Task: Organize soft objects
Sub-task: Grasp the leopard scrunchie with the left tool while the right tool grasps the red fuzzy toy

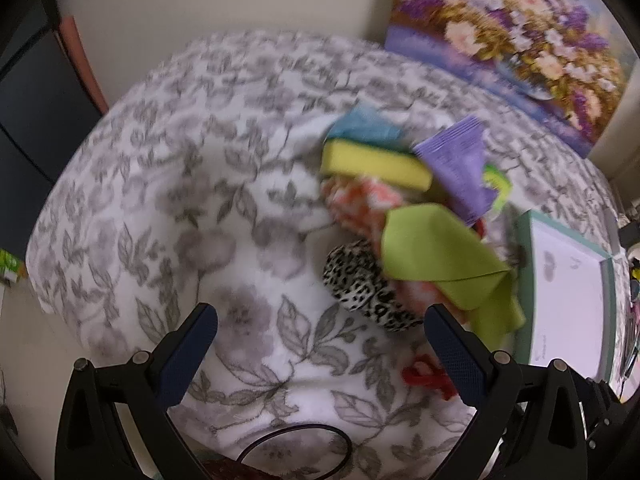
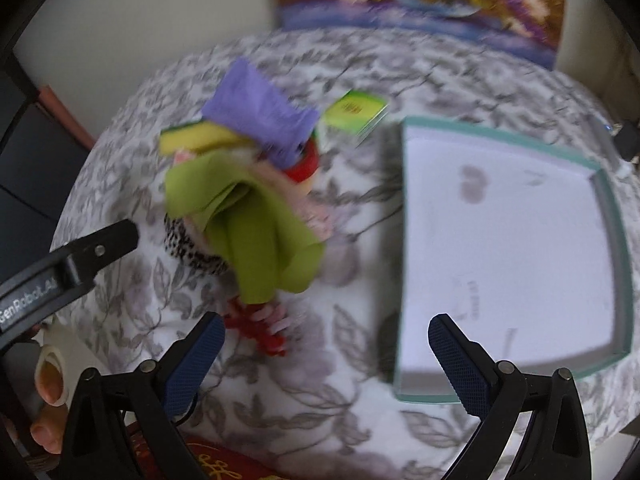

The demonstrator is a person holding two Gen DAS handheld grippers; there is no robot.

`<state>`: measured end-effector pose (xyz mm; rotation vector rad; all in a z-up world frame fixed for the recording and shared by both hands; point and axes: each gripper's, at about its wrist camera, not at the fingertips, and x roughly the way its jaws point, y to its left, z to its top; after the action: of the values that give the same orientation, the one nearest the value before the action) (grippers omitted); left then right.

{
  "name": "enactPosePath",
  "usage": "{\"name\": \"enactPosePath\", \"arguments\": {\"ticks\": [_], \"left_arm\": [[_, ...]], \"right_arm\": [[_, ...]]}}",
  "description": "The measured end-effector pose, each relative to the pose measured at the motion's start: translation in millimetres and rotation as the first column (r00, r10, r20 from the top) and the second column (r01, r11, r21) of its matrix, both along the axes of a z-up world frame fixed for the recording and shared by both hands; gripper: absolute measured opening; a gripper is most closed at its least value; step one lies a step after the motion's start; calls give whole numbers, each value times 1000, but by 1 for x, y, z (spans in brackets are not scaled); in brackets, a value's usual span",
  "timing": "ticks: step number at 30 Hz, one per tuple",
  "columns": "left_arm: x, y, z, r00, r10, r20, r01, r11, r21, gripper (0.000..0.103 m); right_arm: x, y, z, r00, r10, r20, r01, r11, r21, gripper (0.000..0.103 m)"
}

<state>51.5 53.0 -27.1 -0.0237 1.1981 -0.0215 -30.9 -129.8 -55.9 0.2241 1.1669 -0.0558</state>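
Left wrist view: the left tongs [image 1: 320, 328] are released, jaws spread wide and holding nothing, above a worktop covered with a grey floral cloth [image 1: 180, 184]. A landmark for everything is the heap of soft objects [image 1: 404, 216] lying on that cloth. At the heap's left edge sits a yellow sponge [image 1: 374, 164] with a blue cloth [image 1: 366, 126] behind it; beneath them shows an orange-and-white patterned fabric [image 1: 360, 198], and at the heap's near side lies a leopard-print piece [image 1: 360, 280]. A green cloth [image 1: 436, 256] drapes over the heap's middle, and a purple cloth [image 1: 460, 168] sits atop its right side. Just in front of the heap lies a red fuzzy item [image 1: 424, 376], close to the right finger. To the right of the heap, near but apart, stands a shallow teal-rimmed tray [image 1: 524, 264] with a white inside. Right wrist view: the right tongs [image 2: 326, 338] are likewise released and empty, hovering between heap and tray, with the other gripper's black finger [image 2: 100, 248] reaching in left of the heap. Behind the heap's right side lies a small green packet [image 2: 356, 112]. Motion blur softens finer detail.
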Motion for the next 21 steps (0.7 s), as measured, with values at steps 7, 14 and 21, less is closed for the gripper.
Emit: {"name": "enactPosePath", "arguments": {"ticks": [7, 14, 21], "left_arm": [[12, 8, -31, 996, 28, -88, -31, 999, -29, 103], [25, 6, -50, 991, 15, -132, -24, 997, -68, 84], [37, 2, -63, 988, -1, -152, -24, 986, -163, 56]], "right_arm": [[18, 24, -25, 994, 70, -80, -68, 997, 25, 94], [30, 38, -47, 984, 106, -145, -102, 994, 32, 75], [38, 50, -60, 977, 146, -154, -134, 987, 85, 46]]}}
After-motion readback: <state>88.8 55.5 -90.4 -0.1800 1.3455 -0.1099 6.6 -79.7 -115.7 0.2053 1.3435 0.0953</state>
